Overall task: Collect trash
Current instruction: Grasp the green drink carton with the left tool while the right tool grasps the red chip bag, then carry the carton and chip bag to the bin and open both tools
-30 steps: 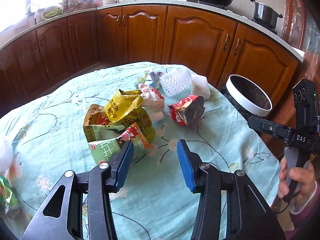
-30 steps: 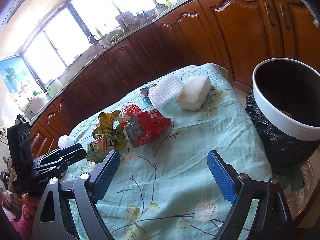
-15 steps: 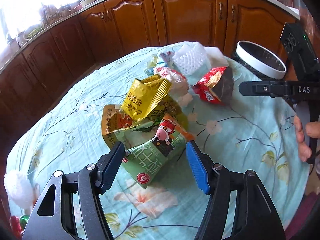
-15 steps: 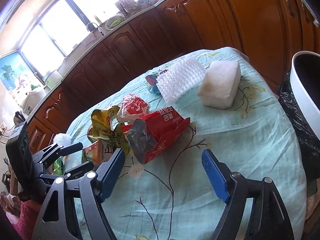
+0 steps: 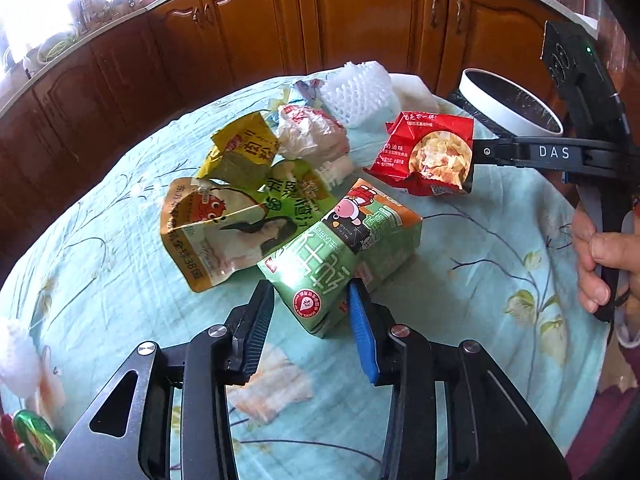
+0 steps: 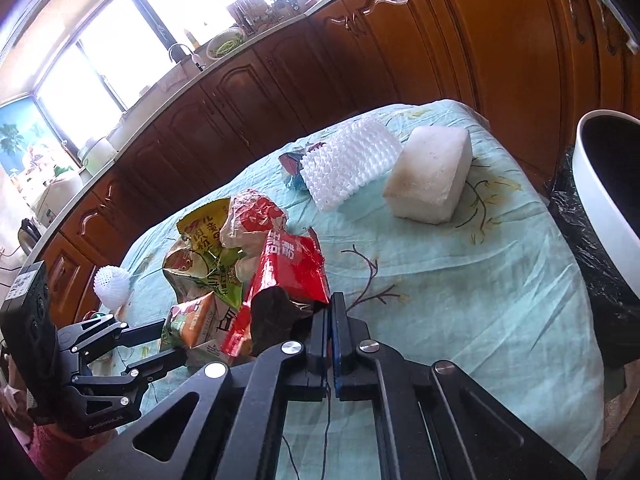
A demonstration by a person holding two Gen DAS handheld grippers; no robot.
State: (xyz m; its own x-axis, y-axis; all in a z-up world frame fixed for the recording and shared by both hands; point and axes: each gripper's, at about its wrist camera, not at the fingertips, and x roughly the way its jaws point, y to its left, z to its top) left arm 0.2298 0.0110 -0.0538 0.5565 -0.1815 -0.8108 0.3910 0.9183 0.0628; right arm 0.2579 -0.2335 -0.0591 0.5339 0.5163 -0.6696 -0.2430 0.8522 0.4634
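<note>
A green drink carton [image 5: 340, 248] lies on the teal tablecloth [image 5: 480, 264] in front of a heap of snack wrappers. My left gripper [image 5: 310, 292] points down at the carton. Its jaws are closing, the carton's near end is between them, and both pads touch its sides. In the right wrist view the same left gripper [image 6: 160, 342] brackets the carton [image 6: 188, 320]. My right gripper [image 6: 330, 308] is shut on an edge of the red snack bag [image 6: 288, 272]. From the left wrist view the right gripper [image 5: 478, 152] meets the right edge of the upright red bag [image 5: 424, 156].
A white-rimmed bin [image 6: 592, 208] with a black liner stands off the table's right edge. A white foam block [image 6: 428, 176], a foam net sleeve [image 6: 348, 164], a yellow bag [image 5: 240, 156] and crumpled wrappers lie on the cloth. A person's hand [image 5: 596, 256] holds the right gripper. Wooden cabinets stand behind.
My left gripper came down over the green carton and its jaws narrowed onto it. My right gripper moved in to the red bag and shut on its edge; the bag now stands tipped up.
</note>
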